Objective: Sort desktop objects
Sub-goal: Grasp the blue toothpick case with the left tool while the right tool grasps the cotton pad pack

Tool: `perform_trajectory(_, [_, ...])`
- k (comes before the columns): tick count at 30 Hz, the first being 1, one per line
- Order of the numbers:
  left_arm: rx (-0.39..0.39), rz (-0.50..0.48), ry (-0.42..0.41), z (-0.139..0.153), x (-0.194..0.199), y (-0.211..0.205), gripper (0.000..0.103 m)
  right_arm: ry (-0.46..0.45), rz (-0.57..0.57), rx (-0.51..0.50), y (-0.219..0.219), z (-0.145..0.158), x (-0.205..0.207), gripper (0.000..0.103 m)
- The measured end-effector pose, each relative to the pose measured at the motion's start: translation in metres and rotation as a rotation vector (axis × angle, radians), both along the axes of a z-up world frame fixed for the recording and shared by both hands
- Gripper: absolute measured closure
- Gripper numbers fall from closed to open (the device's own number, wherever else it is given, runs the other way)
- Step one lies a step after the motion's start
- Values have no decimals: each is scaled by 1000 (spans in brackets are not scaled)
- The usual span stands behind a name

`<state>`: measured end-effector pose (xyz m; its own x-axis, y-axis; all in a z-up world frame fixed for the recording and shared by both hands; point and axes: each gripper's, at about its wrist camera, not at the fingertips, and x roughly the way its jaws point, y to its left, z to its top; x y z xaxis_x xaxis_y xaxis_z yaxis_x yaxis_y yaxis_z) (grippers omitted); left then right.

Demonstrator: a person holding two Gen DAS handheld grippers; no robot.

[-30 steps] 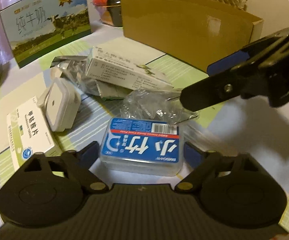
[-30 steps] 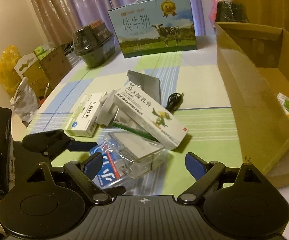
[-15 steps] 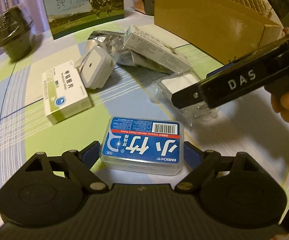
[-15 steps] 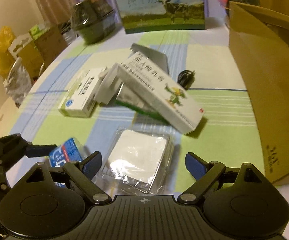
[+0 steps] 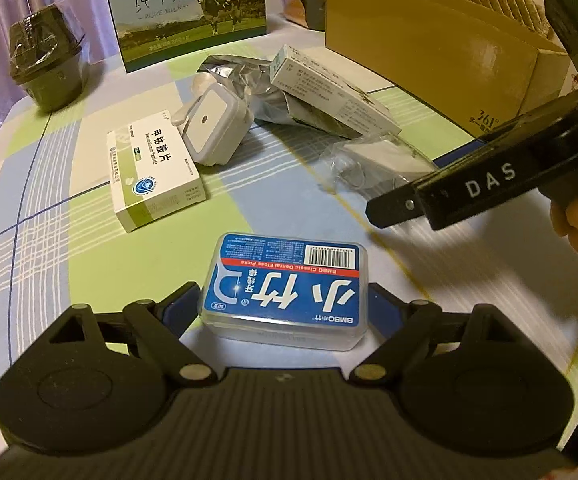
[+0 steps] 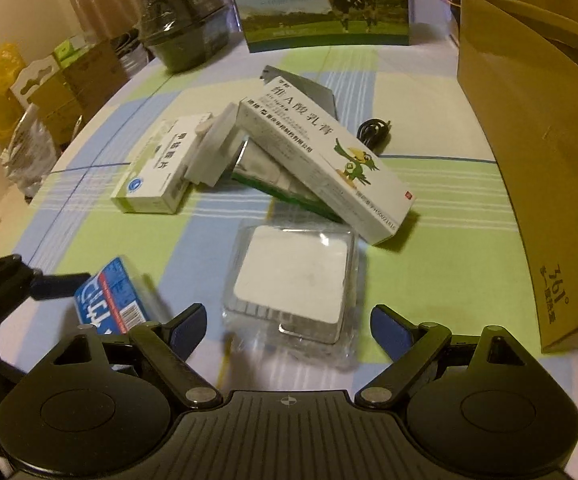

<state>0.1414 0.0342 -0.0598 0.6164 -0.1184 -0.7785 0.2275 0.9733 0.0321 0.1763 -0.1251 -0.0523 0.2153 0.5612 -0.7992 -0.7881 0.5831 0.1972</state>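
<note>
Left claw (image 5: 285, 308) grips floss box (image 5: 289, 286); right claw (image 6: 289, 324) spread around clear pack (image 6: 293, 280)

Bare tablecloth (image 6: 441, 240) separates the cardboard box (image 6: 529, 152) from piled packets (image 6: 321, 148).

On the bench (image 6: 429, 92), the floss box (image 5: 285, 288) lies near, the tablet box (image 5: 153, 168) far-left of it, the cardboard box (image 5: 441, 64) far right.
</note>
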Motion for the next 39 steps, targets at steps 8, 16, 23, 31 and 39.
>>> perform_trajectory(8, [-9, 13, 7, -3, 10, -3, 8, -46, 9, -23, 1, -4, 2, 39])
perform_trajectory(16, [-20, 15, 4, 0, 11, -3, 10, -92, 35, -40, 0, 0, 1, 55])
perform_trajectory(23, [-21, 22, 21, -2, 14, -3, 16, -92, 38, -39, -3, 1, 2, 59])
perform_trajectory(31, [-20, 45, 20, -2, 13, -3, 17, -117, 33, -34, -2, -3, 1, 40])
perform_trajectory(39, [-15, 49, 19, -4, 13, -4, 16, -170, 56, -62, 4, -6, -2, 42])
